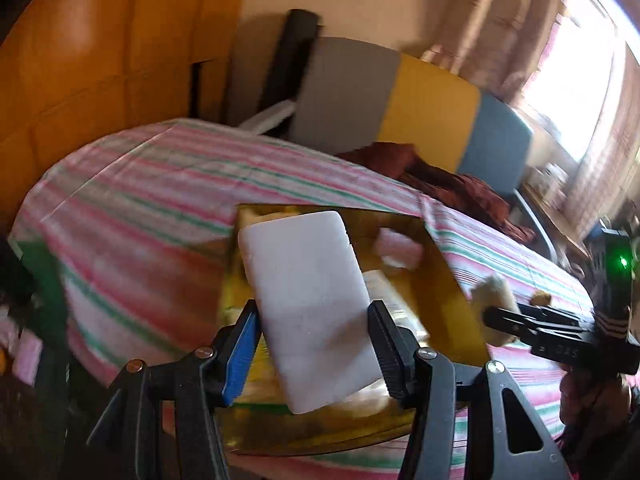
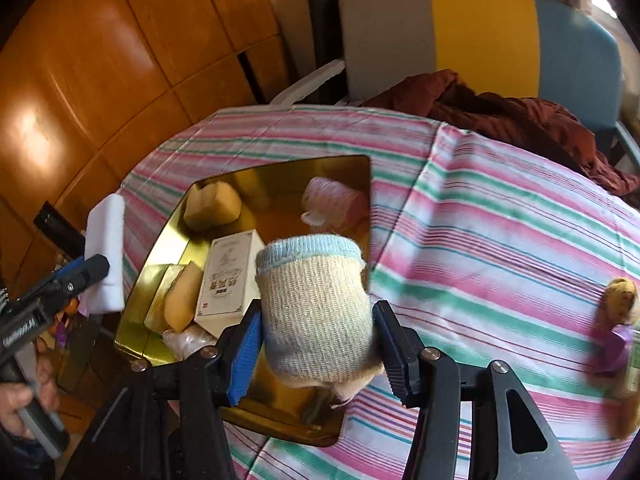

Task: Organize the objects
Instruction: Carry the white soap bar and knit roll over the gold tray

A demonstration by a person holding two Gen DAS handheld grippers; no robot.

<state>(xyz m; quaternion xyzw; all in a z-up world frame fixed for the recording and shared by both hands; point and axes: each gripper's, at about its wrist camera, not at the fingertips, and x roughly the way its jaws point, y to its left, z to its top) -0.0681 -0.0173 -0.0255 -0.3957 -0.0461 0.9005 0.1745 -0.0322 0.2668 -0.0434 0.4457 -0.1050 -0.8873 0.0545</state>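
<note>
**Two grippers, two loads over a gold tray**

Left wrist view: The left gripper [image 1: 314,344] had its jaws clamped on a white foam block [image 1: 308,296], which hung above the gold tray [image 1: 448,280] and blocked most of it from sight. A pink roll [image 1: 396,248] lay at the tray's far side. The striped tablecloth [image 1: 160,184] spread beyond.

Right wrist view: The right gripper [image 2: 318,348] had its jaws clamped on a rolled beige sock [image 2: 312,304] over the tray's near edge, where it hid part of a white box [image 2: 228,276]. Yellow sponges [image 2: 212,204] sat inside. A small doll [image 2: 622,312] lay far right, and a maroon cloth [image 2: 520,120] draped the chair [image 2: 480,24] beyond.
</note>
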